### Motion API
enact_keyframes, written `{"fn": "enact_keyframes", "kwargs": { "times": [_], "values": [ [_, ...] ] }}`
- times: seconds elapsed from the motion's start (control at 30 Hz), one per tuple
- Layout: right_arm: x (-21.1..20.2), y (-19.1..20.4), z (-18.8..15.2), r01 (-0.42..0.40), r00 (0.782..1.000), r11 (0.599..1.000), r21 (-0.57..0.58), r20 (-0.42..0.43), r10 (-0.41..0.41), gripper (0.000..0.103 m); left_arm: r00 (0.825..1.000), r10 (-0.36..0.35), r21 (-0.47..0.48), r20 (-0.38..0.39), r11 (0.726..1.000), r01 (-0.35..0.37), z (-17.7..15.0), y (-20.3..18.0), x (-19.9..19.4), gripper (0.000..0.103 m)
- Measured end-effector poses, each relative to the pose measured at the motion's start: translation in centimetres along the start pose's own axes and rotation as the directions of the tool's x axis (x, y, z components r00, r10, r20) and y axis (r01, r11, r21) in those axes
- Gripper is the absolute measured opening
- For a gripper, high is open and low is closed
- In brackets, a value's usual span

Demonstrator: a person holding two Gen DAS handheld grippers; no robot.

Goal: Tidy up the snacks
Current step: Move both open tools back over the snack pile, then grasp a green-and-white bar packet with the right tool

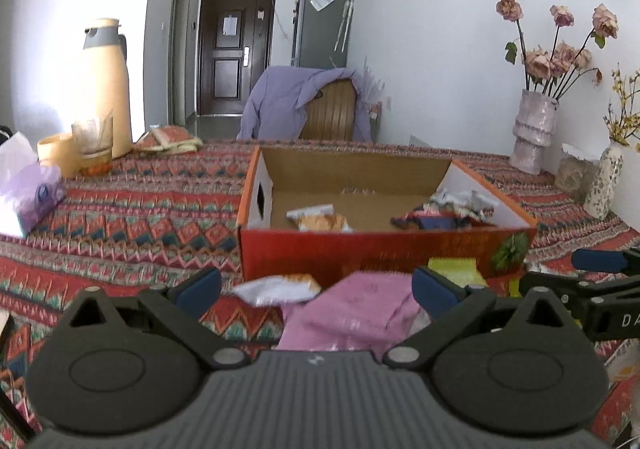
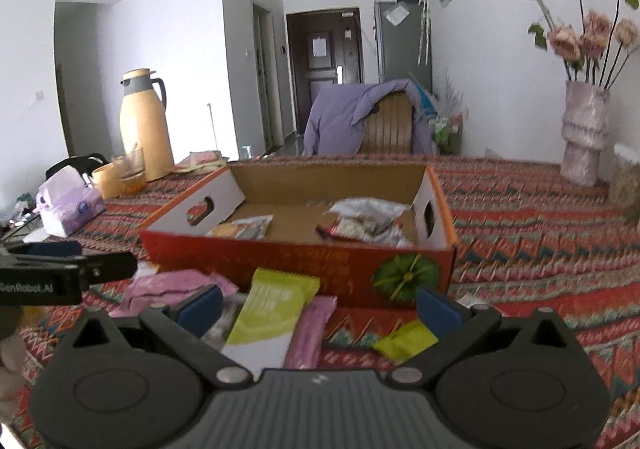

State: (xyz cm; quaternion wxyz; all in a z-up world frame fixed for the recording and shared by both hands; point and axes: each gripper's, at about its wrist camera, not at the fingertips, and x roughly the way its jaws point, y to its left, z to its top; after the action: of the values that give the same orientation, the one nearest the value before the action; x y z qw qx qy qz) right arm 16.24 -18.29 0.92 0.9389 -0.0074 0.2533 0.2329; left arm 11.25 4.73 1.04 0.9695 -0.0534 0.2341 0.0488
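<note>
A red cardboard box (image 1: 360,253) (image 2: 280,261) stands open on the patterned tablecloth, with a few snack packets (image 1: 320,219) (image 2: 364,223) inside. In front of it lie loose snacks. My left gripper (image 1: 316,287) is open, hovering over a pink packet (image 1: 352,309) and a white-orange packet (image 1: 276,289). My right gripper (image 2: 320,307) is open above a green-white packet (image 2: 268,313), a slim pink packet (image 2: 310,333) and a small green packet (image 2: 404,341). Each gripper shows at the edge of the other's view.
At the back left stand a yellow thermos (image 1: 106,89), a glass (image 1: 92,141), a yellow cup (image 1: 56,153) and a tissue pack (image 1: 28,193). Vases with dried flowers (image 1: 536,129) stand at the right wall. A chair draped in purple cloth (image 1: 304,105) is behind the table.
</note>
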Motion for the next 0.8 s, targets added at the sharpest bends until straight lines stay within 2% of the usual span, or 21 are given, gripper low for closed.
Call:
{"fn": "enact_keyframes", "kwargs": {
  "times": [0.23,0.5,0.67,0.8],
  "values": [
    [0.6,1.5,-1.4,-0.016,0.999,1.000,-0.026,-0.042,0.015,0.101,1.000,-0.006,0.000,-0.021,1.000,0.006,-2.1,0.9,-0.6,0.103],
    [1.6,3.2,-2.1,-0.007,0.998,0.998,-0.057,-0.060,0.003,0.081,0.999,-0.025,-0.017,-0.025,1.000,0.025,-2.7,1.3,-1.0,0.103],
    [2.5,3.8,-2.3,-0.006,0.997,0.998,-0.058,-0.082,0.001,0.078,0.999,-0.027,-0.026,-0.022,0.999,0.026,-2.7,1.4,-1.2,0.103],
    [3.2,4.1,-2.4,0.008,0.995,0.999,-0.054,-0.098,-0.013,0.064,0.999,-0.031,-0.030,-0.019,0.999,0.031,-2.8,1.5,-1.4,0.103]
  ]
}}
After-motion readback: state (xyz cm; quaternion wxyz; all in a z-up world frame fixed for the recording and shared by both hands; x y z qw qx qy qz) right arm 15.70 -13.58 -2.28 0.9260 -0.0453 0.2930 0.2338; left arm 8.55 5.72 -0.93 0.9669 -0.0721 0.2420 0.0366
